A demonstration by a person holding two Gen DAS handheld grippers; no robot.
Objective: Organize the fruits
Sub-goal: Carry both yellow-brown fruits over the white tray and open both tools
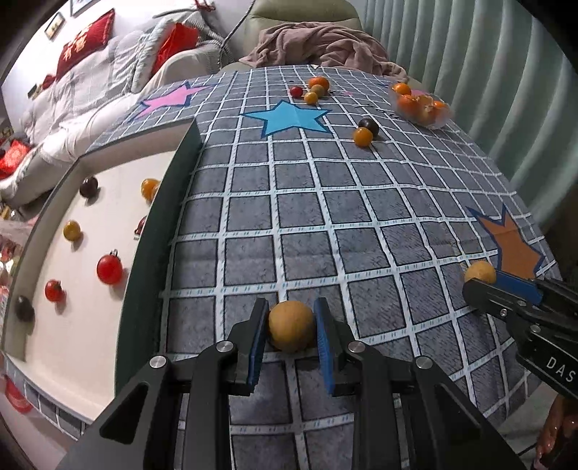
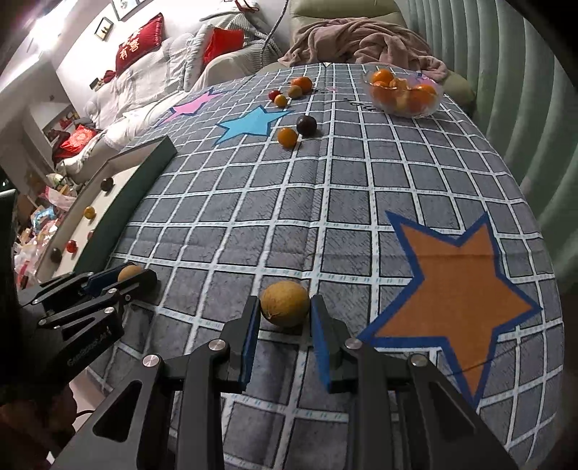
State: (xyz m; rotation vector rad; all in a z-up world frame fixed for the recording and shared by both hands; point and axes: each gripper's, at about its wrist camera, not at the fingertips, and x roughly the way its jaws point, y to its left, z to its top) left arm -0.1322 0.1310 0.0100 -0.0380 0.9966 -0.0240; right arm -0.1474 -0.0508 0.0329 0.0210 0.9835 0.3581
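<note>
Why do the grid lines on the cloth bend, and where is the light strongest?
Fisheye lenses bow the cloth grid in both views and blacken the corners; in the right wrist view the upper-left wall glares; in the left wrist view fruits cast soft shadows in the tray.

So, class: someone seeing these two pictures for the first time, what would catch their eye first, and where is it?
Probably the two claws low in front: the left claw and the right claw each grip a tan round fruit over the grey checked cloth. Next, the big orange star at the right, and the clear bowl of oranges at the far edge.
</note>
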